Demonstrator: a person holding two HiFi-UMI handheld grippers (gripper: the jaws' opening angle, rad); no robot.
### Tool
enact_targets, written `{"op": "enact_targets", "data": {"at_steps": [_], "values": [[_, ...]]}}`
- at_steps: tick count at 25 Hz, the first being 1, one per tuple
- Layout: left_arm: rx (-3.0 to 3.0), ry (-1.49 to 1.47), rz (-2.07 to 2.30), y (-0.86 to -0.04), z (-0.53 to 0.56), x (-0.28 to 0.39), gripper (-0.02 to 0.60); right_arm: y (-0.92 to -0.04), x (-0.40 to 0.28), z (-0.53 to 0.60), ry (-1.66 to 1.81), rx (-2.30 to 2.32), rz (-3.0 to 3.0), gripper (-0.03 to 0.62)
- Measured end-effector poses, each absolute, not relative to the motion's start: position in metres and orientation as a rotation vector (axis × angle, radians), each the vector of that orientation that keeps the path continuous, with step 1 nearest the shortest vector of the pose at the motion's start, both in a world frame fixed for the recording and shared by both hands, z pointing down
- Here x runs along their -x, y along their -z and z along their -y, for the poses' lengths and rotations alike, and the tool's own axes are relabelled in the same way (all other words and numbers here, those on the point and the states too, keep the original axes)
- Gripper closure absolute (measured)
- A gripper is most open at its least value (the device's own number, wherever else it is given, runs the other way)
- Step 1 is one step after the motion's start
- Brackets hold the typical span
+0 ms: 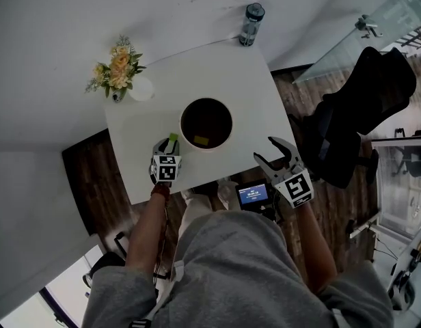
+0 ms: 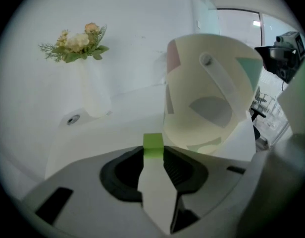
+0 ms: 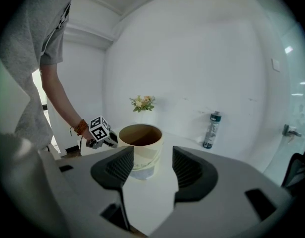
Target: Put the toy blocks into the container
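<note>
The green toy block [image 2: 153, 145] stands upright between the jaws of the left gripper [image 1: 169, 145], whose pads are closed against its two sides. It sits over the white table [image 1: 139, 135], just beside the left wall of the container and near the front edge. The container [image 1: 230, 130] is a round cream paper tub with a dark inside, standing at about the middle of the table. A yellow block [image 1: 201, 141] lies on its floor toward the near side. The right gripper [image 1: 279, 157] is at the front right corner, well apart from the tub, with its jaws spread wide and nothing between them. A white vase of flowers [image 1: 141, 89] stands at the far left corner. A water bottle [image 1: 250, 24] stands at the far right corner.
</note>
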State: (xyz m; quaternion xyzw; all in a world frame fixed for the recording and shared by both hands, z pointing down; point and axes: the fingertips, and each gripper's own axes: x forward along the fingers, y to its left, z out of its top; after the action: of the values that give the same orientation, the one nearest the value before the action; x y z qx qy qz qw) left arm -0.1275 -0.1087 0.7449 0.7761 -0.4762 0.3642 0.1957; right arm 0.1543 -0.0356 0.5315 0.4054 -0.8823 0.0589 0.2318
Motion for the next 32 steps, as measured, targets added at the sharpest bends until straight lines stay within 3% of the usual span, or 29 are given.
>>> {"op": "enact_targets", "data": {"at_steps": [9, 17, 32], "values": [[-2.283, -0.773, 1.556, -0.626, 0.095, 0.143, 0.454, -0.528, -0.134, 0.055, -0.159, -1.086, 2.516, 0.345], [-2.443, -0.647, 1.588, -0.539, 0.08, 0.106, 0.454, -0.527, -0.11, 0.067, -0.145, -1.017, 2.592, 0.347], [-2.634, -0.745, 1.41, -0.511, 0.098, 0.036, 0.453, -0.532, -0.11, 0.077, -0.161, -1.033, 2.609, 0.349]]}}
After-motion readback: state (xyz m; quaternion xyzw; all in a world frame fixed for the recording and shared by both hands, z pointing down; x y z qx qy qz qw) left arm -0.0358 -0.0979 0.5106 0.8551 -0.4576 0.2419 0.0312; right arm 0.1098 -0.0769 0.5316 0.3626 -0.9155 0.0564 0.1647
